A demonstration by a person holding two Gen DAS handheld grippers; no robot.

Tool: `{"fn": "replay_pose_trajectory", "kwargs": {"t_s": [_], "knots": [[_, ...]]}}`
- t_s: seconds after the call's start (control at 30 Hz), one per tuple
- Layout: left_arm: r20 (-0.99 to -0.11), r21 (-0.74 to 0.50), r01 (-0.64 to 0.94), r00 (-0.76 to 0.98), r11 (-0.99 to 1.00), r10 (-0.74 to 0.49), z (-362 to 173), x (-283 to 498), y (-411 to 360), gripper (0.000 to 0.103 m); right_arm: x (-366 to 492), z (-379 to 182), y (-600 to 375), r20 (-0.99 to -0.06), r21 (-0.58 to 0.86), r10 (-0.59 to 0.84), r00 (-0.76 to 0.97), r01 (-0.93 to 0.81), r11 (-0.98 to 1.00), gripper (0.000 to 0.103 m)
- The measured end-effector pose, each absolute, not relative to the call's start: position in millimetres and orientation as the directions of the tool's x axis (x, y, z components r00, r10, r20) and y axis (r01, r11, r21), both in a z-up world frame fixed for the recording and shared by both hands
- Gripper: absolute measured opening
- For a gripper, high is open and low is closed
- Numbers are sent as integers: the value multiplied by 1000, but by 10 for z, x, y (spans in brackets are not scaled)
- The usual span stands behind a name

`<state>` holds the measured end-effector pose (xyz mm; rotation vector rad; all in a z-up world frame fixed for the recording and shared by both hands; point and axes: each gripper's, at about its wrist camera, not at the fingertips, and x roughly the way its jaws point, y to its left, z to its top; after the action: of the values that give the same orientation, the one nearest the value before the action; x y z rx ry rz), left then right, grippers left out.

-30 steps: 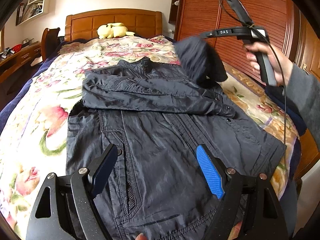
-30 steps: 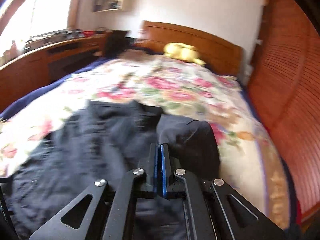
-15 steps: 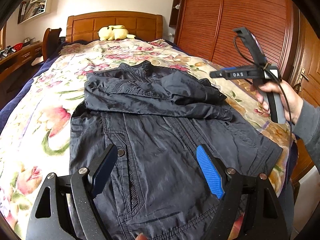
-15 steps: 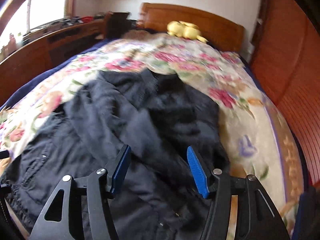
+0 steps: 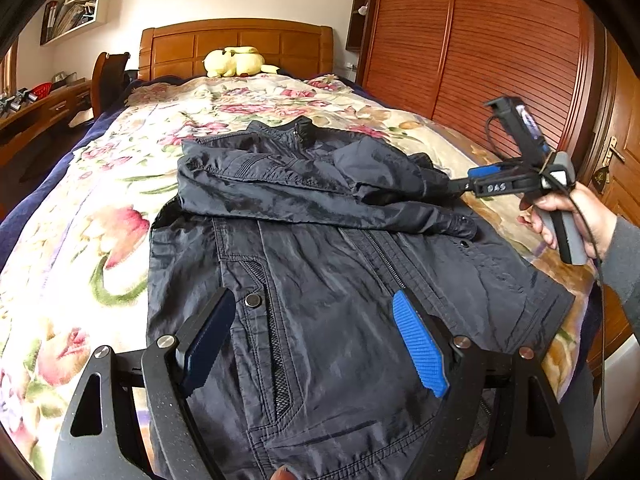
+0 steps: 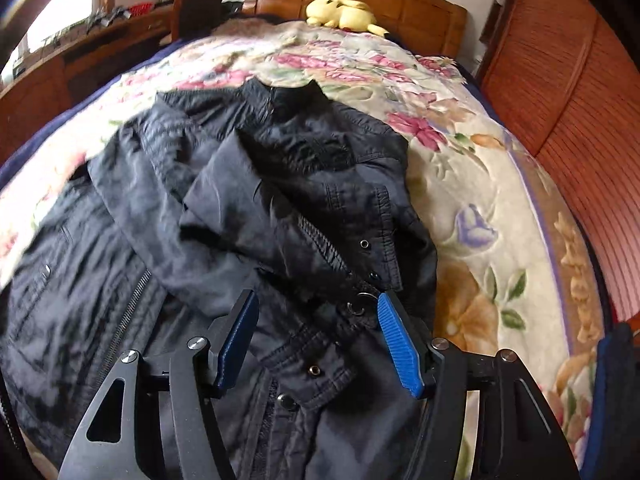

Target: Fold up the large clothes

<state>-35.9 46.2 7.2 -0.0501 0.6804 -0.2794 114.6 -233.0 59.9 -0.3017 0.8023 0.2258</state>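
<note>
A dark navy jacket (image 5: pixel 320 264) lies front up on the flowered bedspread (image 5: pixel 100 216), collar toward the headboard. Both sleeves are folded across its chest. My left gripper (image 5: pixel 316 320) is open and empty, hovering over the jacket's lower front. My right gripper (image 6: pixel 316 316) is open and empty just above the folded right sleeve's cuff (image 6: pixel 320 368). It also shows in the left wrist view (image 5: pixel 460 186) at the jacket's right shoulder, held by a hand.
A yellow plush toy (image 5: pixel 236 62) sits by the wooden headboard (image 5: pixel 236 46). A wooden wardrobe (image 5: pixel 480 40) runs along the bed's right side. A desk and chair (image 5: pixel 106 80) stand to the left.
My right gripper carried the right sleeve across the chest, opened and let it go. It has since dropped lower toward the sleeve cuff. My left gripper stayed open in place.
</note>
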Motion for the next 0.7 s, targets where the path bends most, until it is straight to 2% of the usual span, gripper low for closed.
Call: {"fn": "replay_pose_trajectory", "kwargs": {"t_s": [0.33,0.5,0.57,0.63,0.7], "knots": [[-612,-128,256,740,958,-279,79,-377,422,82,1540,367,-2418,-772,-181,25,636,-258,949,65],[-614,-127,253,740,959,-277,74,-378,421,82,1660,222,-2289,-790,-244,-30,613,-268,932,65],[-613,-127,254,740,959,-277,72,-380,423,82,1655,201,-2194,-790,-275,-44,611,-289,917,56],[-612,-127,255,740,959,-277,74,-382,420,82,1654,191,-2125,-784,-307,-59,618,-304,902,35],[-611,-127,255,742,959,-278,73,-383,423,82,1658,196,-2079,-785,-319,-58,617,-322,891,21]]}}
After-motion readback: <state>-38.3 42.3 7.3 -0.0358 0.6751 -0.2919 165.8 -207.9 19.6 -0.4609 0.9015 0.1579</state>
